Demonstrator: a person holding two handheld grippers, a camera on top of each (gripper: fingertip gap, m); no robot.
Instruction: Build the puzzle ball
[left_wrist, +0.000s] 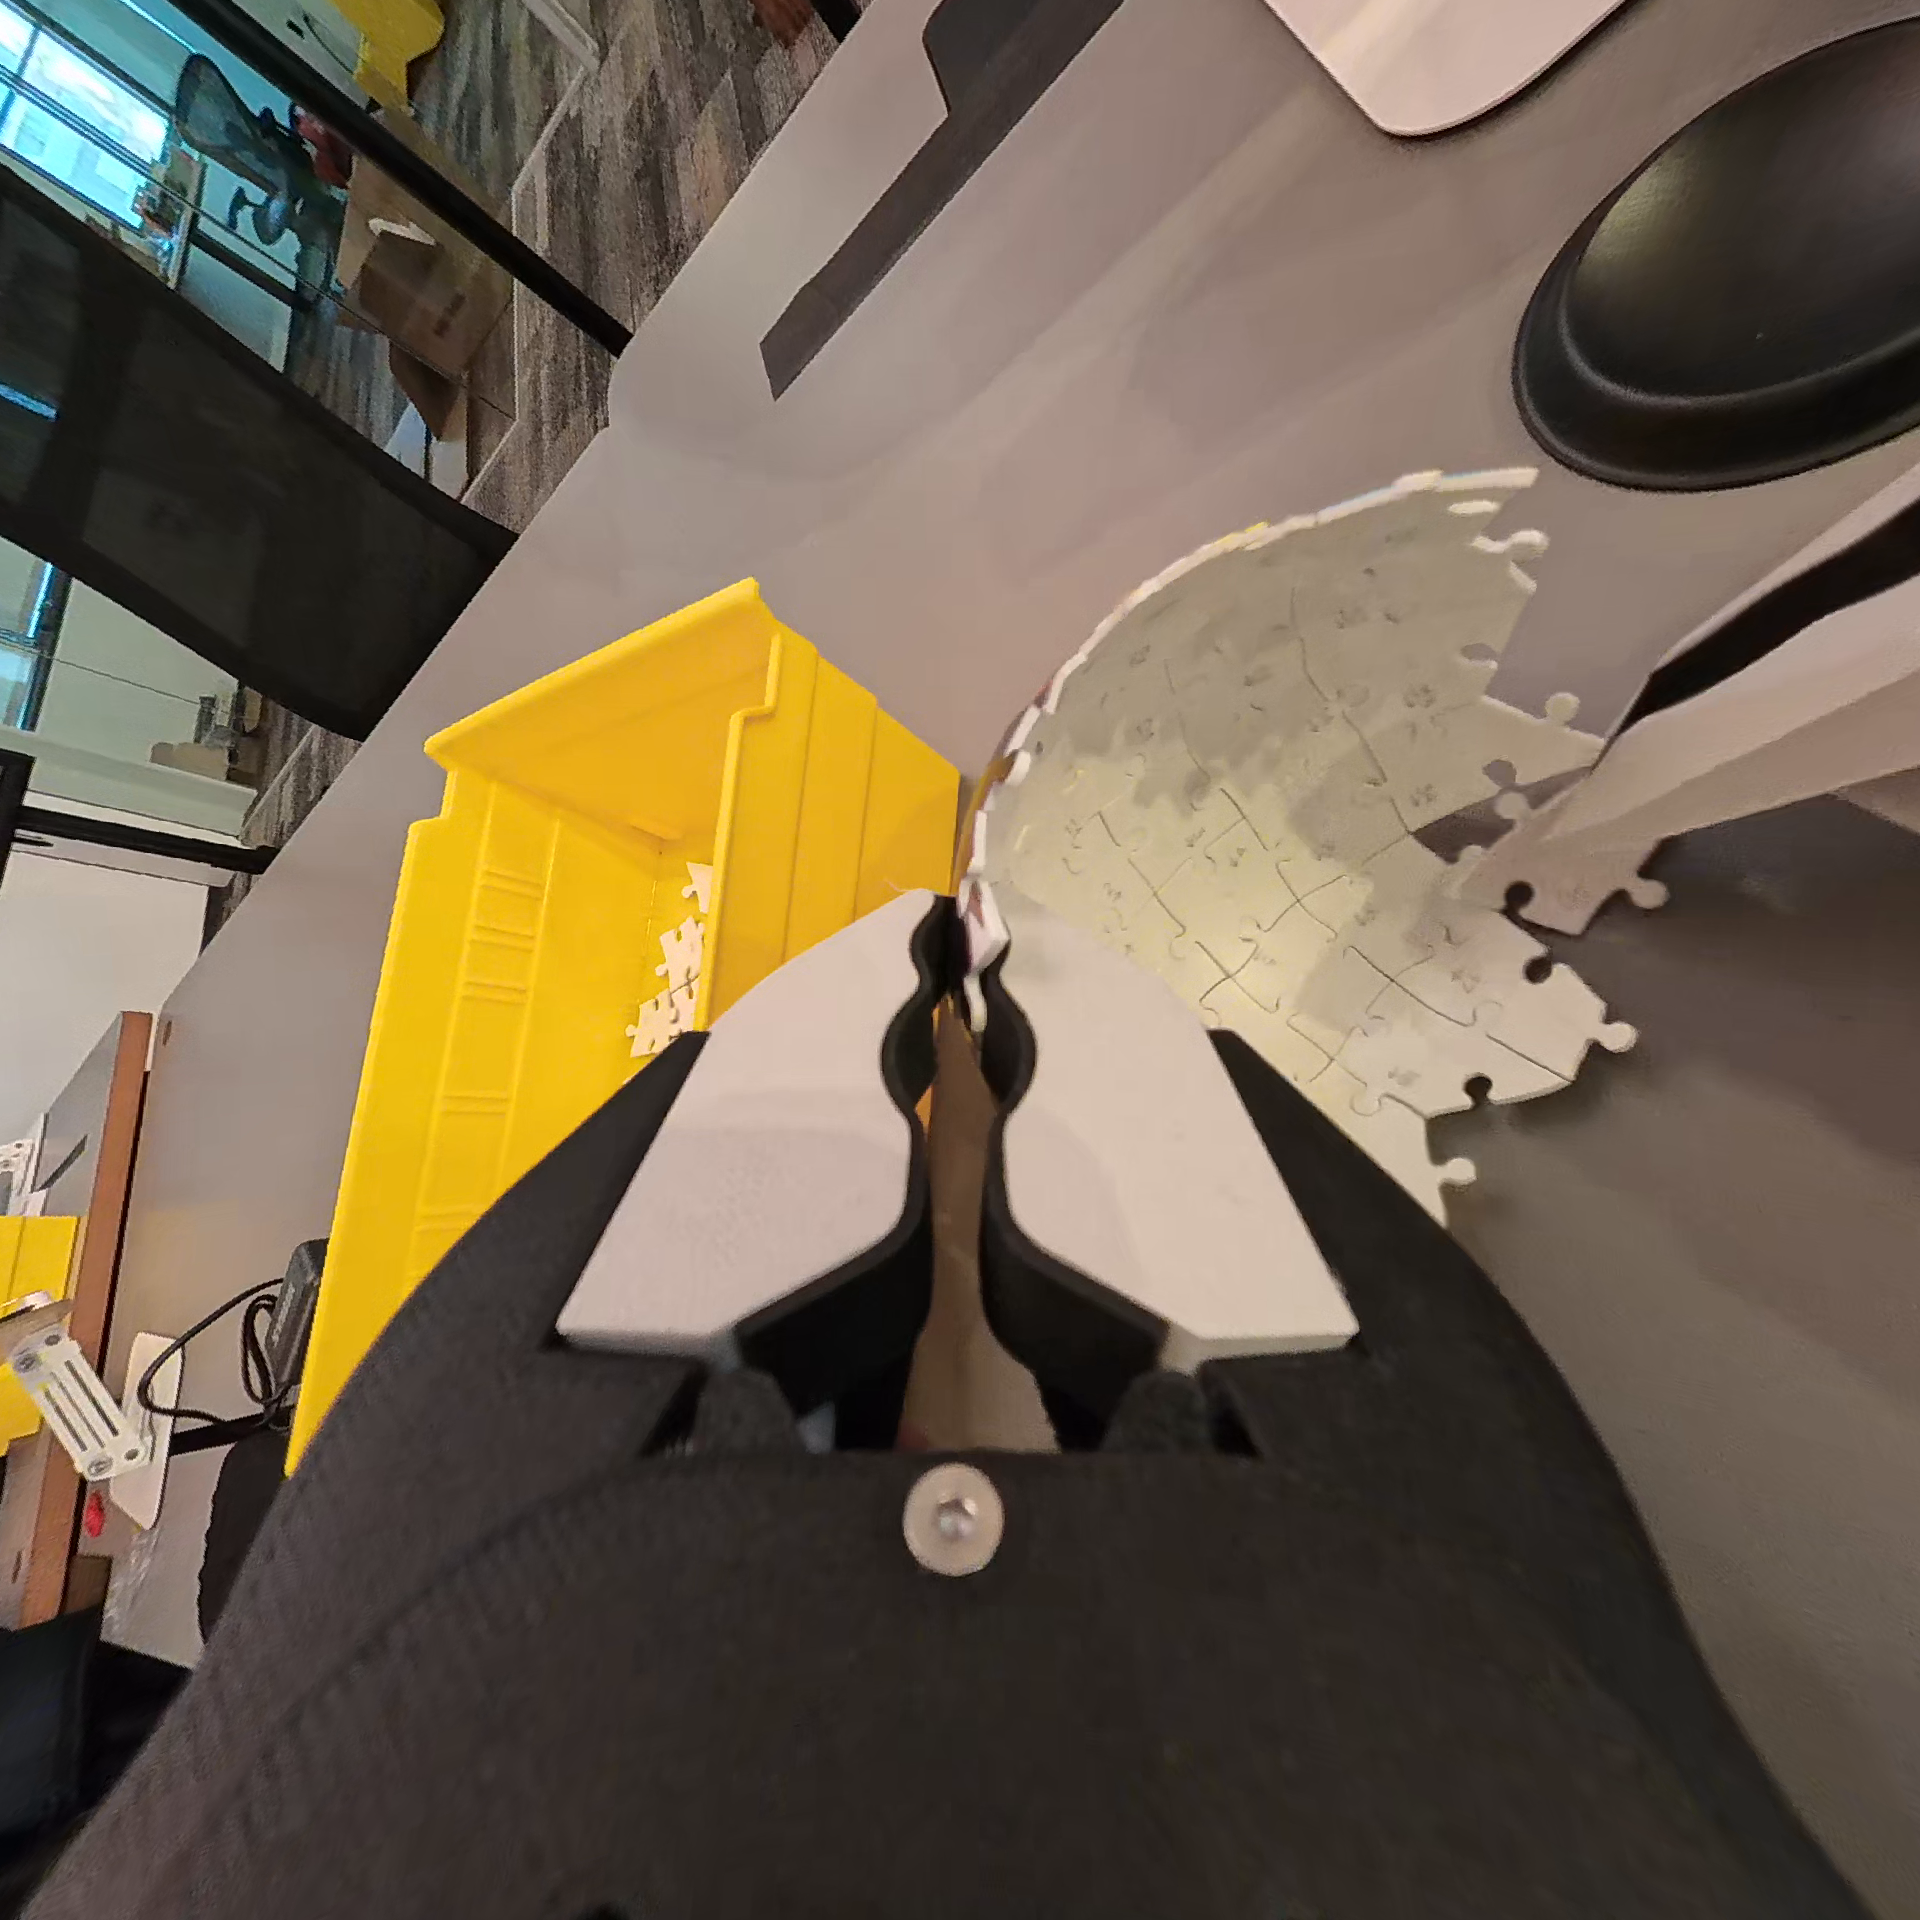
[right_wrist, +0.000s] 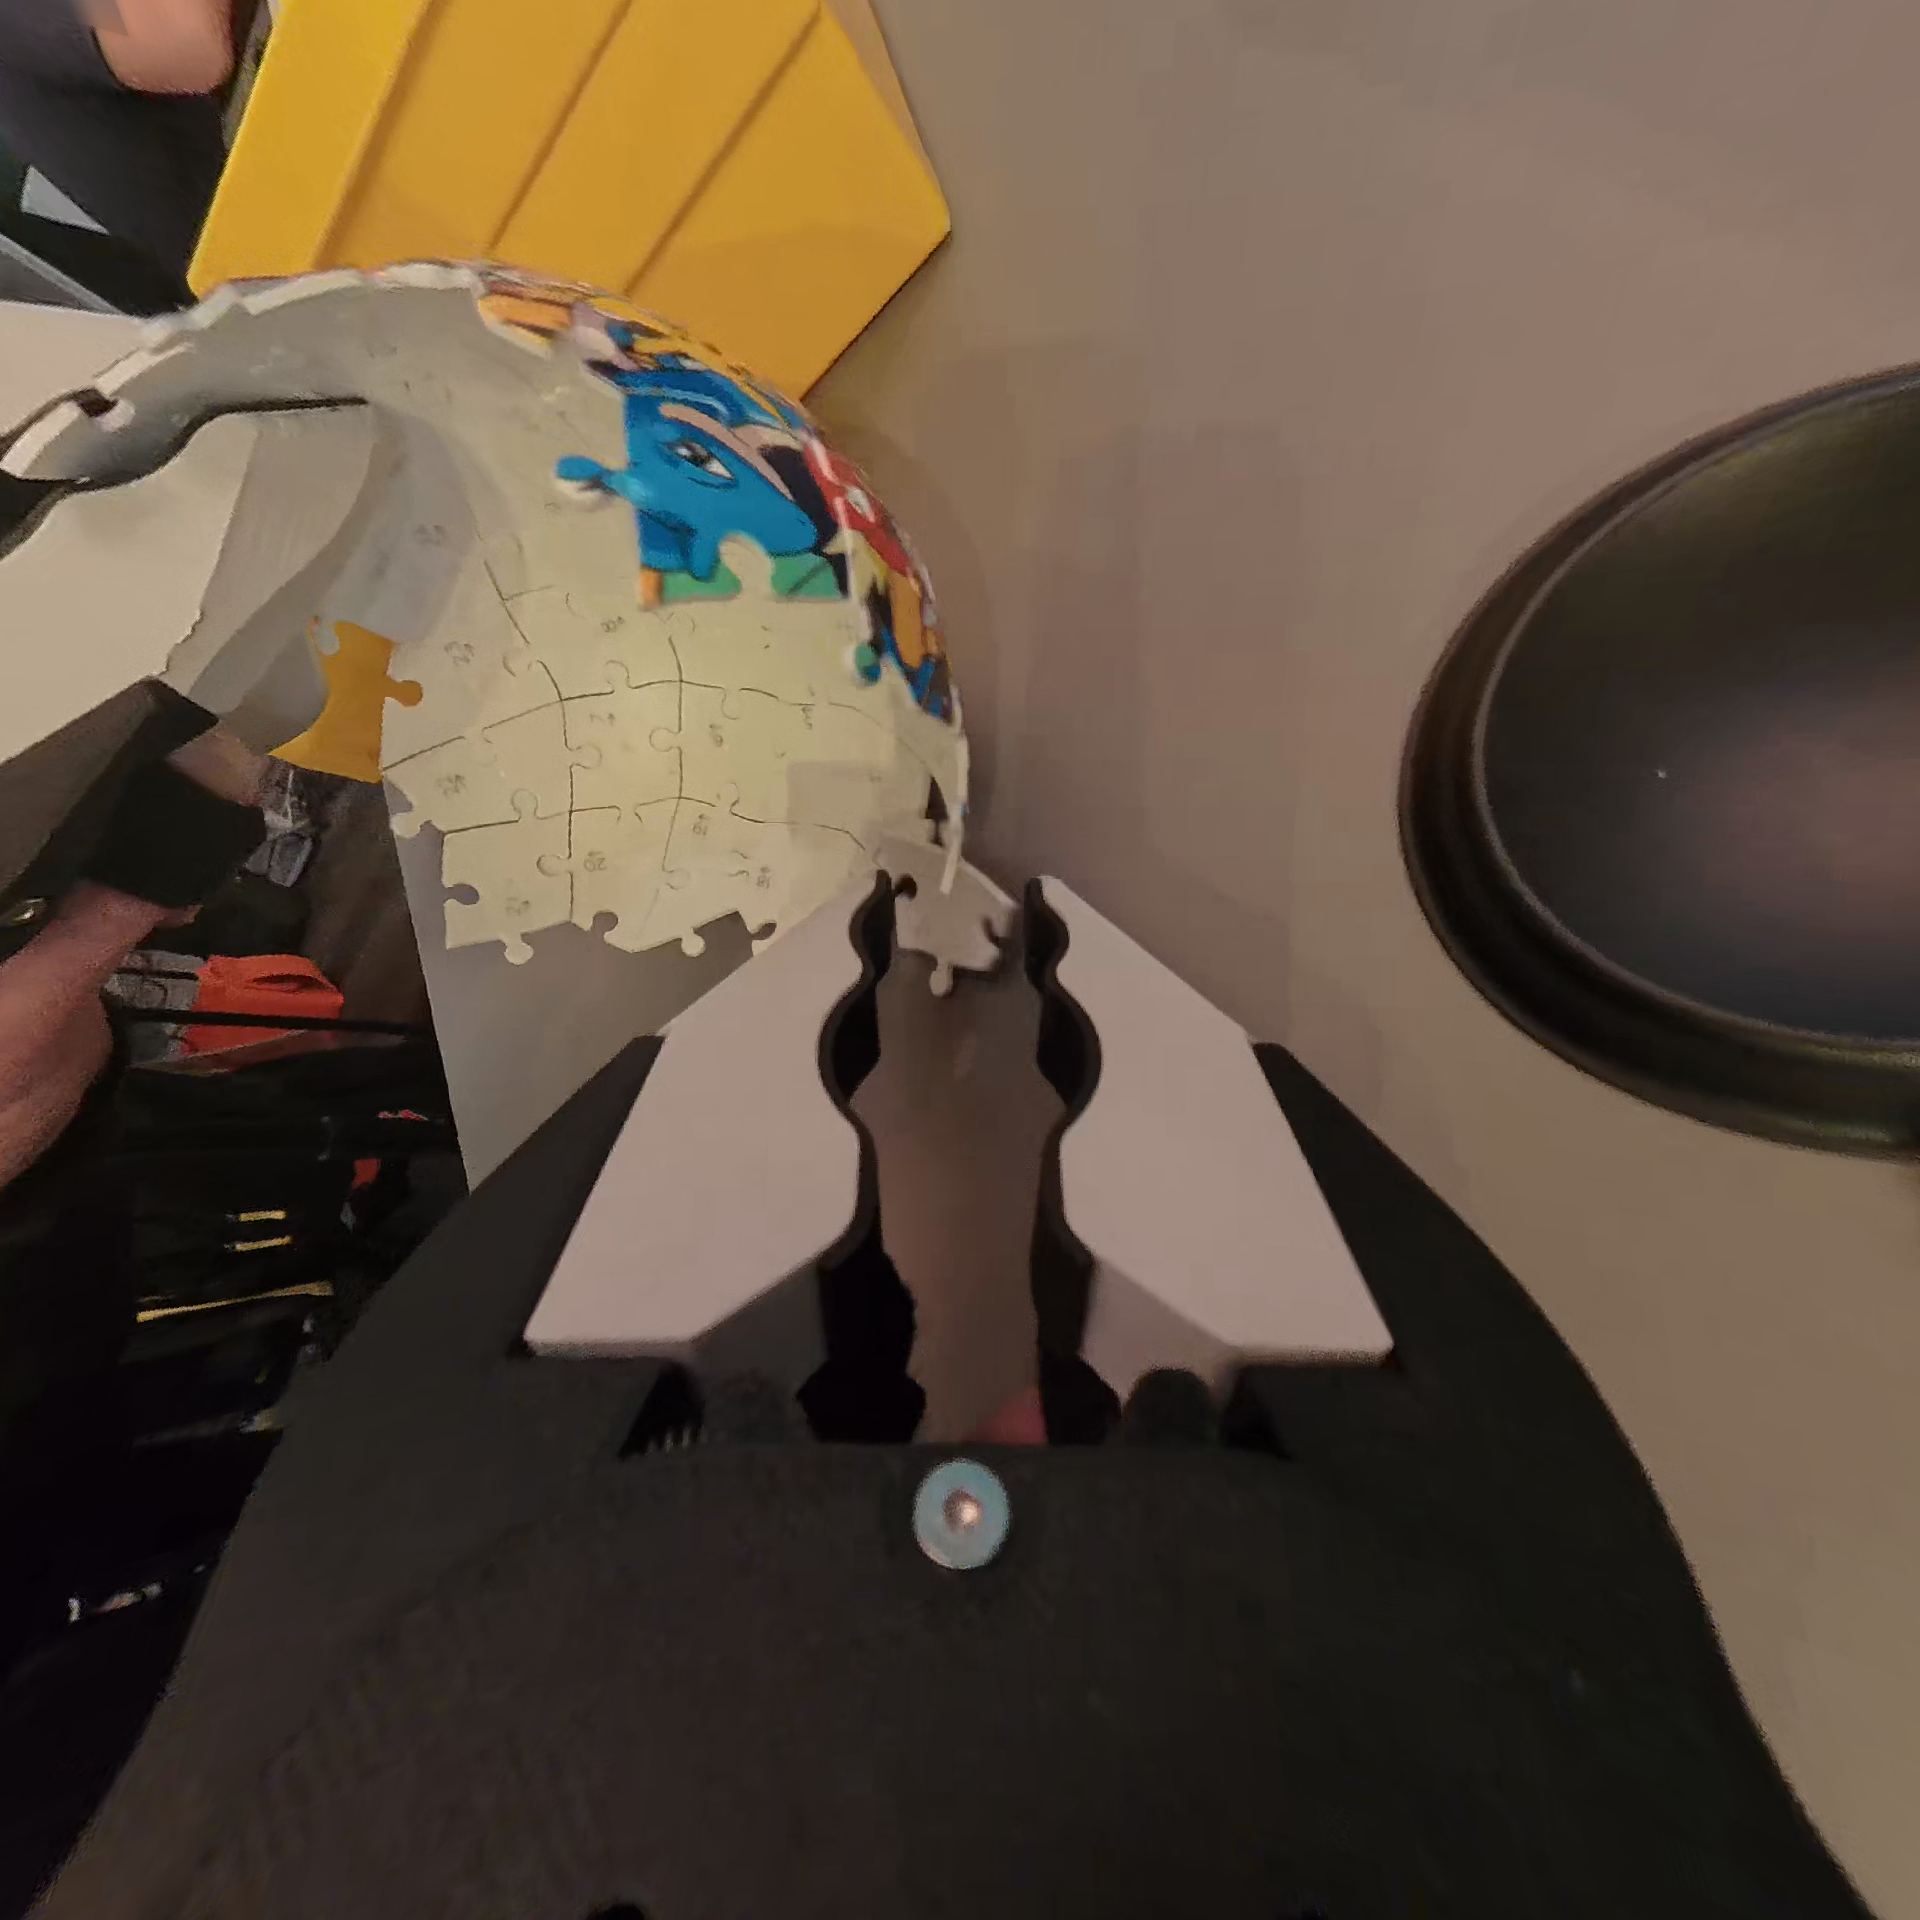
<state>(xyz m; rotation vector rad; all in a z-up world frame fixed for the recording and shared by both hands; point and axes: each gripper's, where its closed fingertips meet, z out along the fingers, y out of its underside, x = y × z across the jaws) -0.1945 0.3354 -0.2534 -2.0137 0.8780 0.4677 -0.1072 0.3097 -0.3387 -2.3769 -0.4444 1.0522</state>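
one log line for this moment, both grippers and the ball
left gripper: shut on puzzle ball rim | right gripper: holding loose piece at shell edge | yellow bin: behind

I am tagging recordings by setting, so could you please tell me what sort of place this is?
Probably an office or lab workspace: a grey table carries a yellow storage bin, with an office chair and glass partitions behind, above patterned carpet.

Grey table (left_wrist: 1195, 343): yellow bin (left_wrist: 623, 852), black dish (left_wrist: 1745, 312).
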